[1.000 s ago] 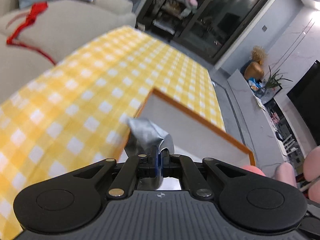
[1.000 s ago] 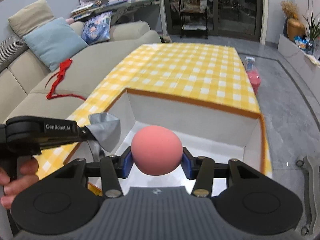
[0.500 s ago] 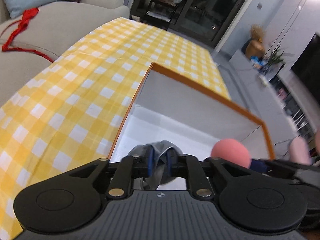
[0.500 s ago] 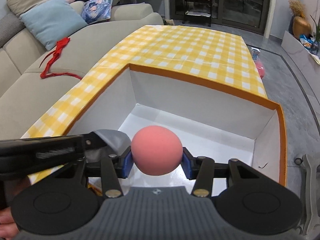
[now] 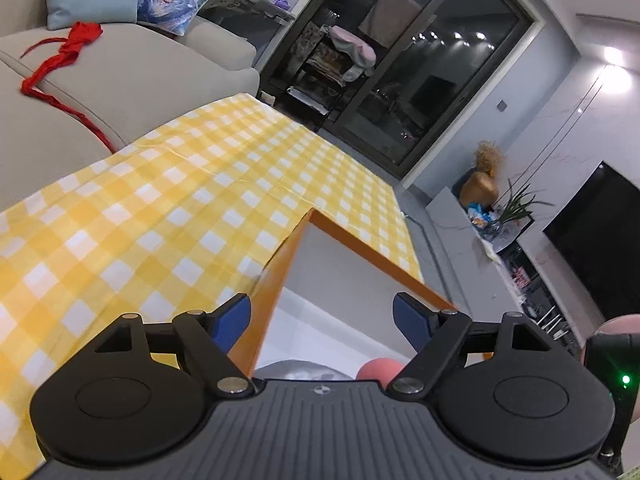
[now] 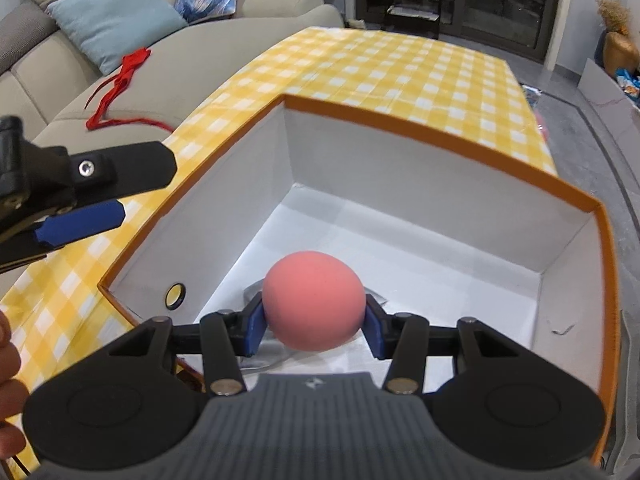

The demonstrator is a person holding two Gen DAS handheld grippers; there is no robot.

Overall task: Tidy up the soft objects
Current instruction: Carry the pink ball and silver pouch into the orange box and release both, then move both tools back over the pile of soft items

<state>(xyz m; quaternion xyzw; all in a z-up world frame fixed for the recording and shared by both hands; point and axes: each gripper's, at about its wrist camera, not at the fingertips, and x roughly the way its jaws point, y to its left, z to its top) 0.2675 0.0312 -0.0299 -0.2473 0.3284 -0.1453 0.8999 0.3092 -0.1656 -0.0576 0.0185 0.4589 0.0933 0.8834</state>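
Observation:
A white box with an orange rim [image 6: 440, 136] stands on the yellow checked tablecloth [image 6: 400, 68]. My right gripper [image 6: 314, 322] is shut on a pink foam ball [image 6: 314, 296] and hangs low inside the box, above its floor. A grey cloth [image 6: 256, 294] lies on the box floor, mostly hidden under the ball. My left gripper [image 5: 322, 316] is over the box's left rim [image 5: 276, 296]; its jaws are opening wide with nothing between them. Below it show the grey cloth [image 5: 296, 368] and the ball [image 5: 378, 370]. The left gripper [image 6: 146, 190] also shows at the left of the right wrist view.
A beige sofa [image 6: 224, 40] runs along the table's left side, with a red ribbon [image 6: 116, 84] and a light blue cushion [image 6: 116, 16] on it. A person's hand [image 6: 8, 344] is at the left edge. Glass doors [image 5: 400, 80] are at the far end.
The left gripper opened and let go of the grey cloth, which now lies in the box. The right gripper sank lower into the box with the ball.

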